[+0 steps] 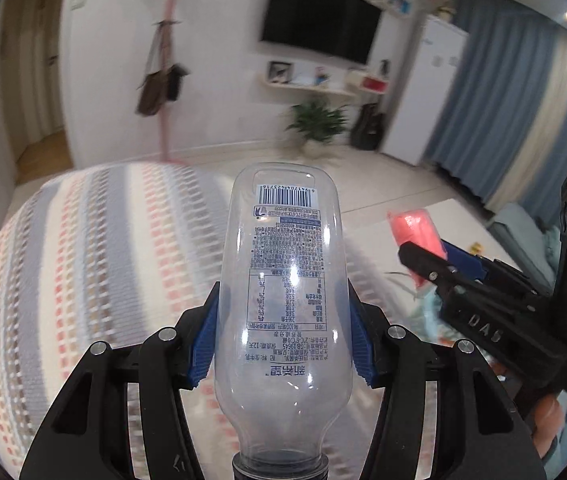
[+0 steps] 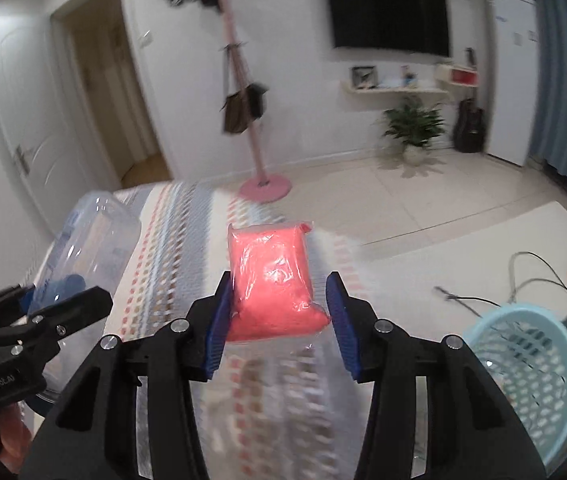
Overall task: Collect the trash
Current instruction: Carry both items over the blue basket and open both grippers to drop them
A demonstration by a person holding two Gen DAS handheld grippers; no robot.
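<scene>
My left gripper (image 1: 282,332) is shut on a clear empty plastic bottle (image 1: 285,300), neck toward the camera, held above a striped cloth. The bottle also shows at the left of the right wrist view (image 2: 91,248). My right gripper (image 2: 279,320) holds a clear plastic bag with a pink filling (image 2: 273,280); the bag's clear lower part lies between the blue pads. The bag shows in the left wrist view (image 1: 415,228) at the tip of the right gripper (image 1: 427,260). A light blue mesh basket (image 2: 523,364) stands at the lower right.
A striped cloth (image 2: 187,240) covers the surface below both grippers. A white table (image 2: 463,264) with black cables (image 2: 531,280) lies to the right. A pink coat stand (image 2: 259,160), a potted plant (image 2: 413,128) and a white fridge (image 2: 511,72) stand by the far wall.
</scene>
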